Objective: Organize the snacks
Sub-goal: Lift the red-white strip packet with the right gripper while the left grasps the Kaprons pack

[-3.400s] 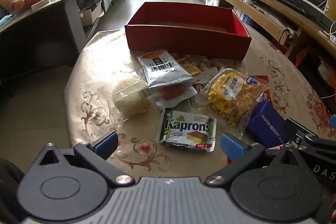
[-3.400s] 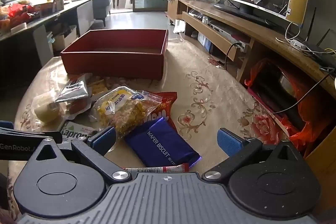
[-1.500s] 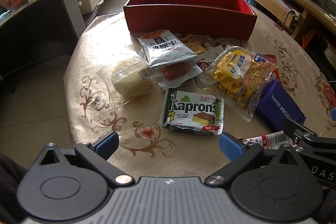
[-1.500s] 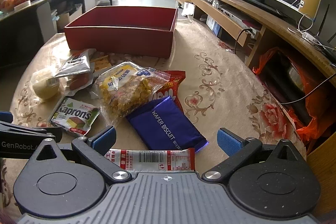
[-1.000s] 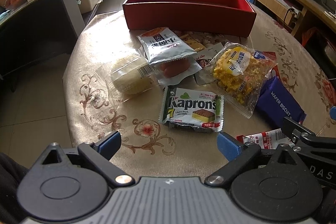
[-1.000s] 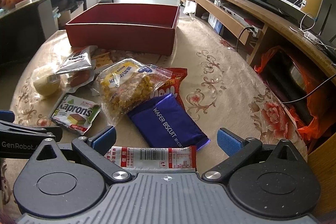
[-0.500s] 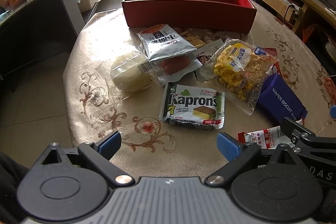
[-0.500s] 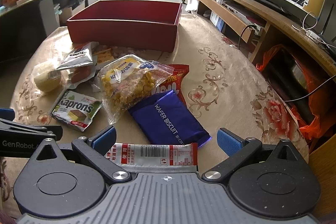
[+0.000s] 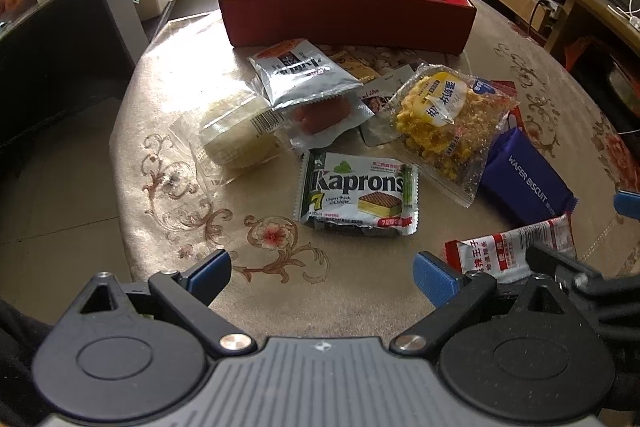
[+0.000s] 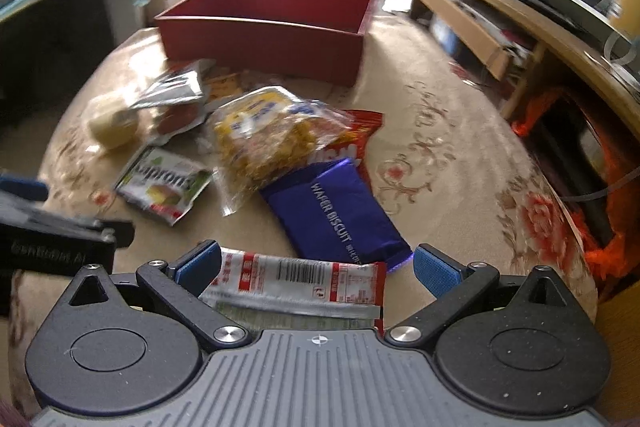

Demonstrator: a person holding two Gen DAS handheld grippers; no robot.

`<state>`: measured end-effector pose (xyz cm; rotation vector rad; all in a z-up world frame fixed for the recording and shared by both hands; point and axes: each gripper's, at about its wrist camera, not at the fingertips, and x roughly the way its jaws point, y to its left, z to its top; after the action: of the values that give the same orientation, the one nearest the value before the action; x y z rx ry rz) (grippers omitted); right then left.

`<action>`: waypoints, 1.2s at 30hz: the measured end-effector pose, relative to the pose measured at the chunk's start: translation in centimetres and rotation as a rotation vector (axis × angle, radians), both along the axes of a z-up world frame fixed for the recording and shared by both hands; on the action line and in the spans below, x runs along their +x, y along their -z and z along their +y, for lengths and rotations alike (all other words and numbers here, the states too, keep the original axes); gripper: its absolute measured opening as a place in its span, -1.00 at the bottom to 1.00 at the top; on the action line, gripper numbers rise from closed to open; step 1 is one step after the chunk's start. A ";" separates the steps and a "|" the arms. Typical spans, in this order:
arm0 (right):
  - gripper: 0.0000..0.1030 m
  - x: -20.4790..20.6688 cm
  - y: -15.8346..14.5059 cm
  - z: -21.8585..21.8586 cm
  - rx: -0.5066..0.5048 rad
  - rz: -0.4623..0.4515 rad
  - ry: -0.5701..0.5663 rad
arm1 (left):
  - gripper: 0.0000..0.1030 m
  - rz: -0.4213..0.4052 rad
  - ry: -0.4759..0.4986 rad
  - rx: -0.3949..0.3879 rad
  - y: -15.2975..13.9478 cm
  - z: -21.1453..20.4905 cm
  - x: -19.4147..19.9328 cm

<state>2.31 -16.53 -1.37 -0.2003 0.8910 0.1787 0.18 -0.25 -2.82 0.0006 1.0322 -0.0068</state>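
**First pick being lined up, nothing boxed yet**

Right gripper (image 10: 316, 267) is spread wide over the red-white sachet (image 10: 296, 277) at the desk's (image 9: 360, 291) near edge; left gripper (image 9: 320, 273) is also released, hovering empty. Kaprons pack (image 9: 358, 193) and wafer biscuit bar (image 10: 336, 211) lie mid-desk. Red box (image 9: 344, 15) sits at the far edge. Next move likely: lowering and closing on the sachet.

Your left tool (image 9: 320, 277) is black, with blue rubber pads (image 9: 208, 273), silver screws and a ribbed grey base. Your right tool (image 10: 316, 267) matches it: blue pads (image 10: 434, 269), round black hubs, a small crosshair mark.
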 end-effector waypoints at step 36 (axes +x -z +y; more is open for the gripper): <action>0.16 0.6 2.1 -0.1 0.049 0.351 -0.354 | 0.87 0.101 0.001 -0.113 1.3 1.4 2.0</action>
<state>2.91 -16.64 -3.51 -0.2861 1.1940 0.5774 2.22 1.18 -4.10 -0.1024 1.1316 -0.0665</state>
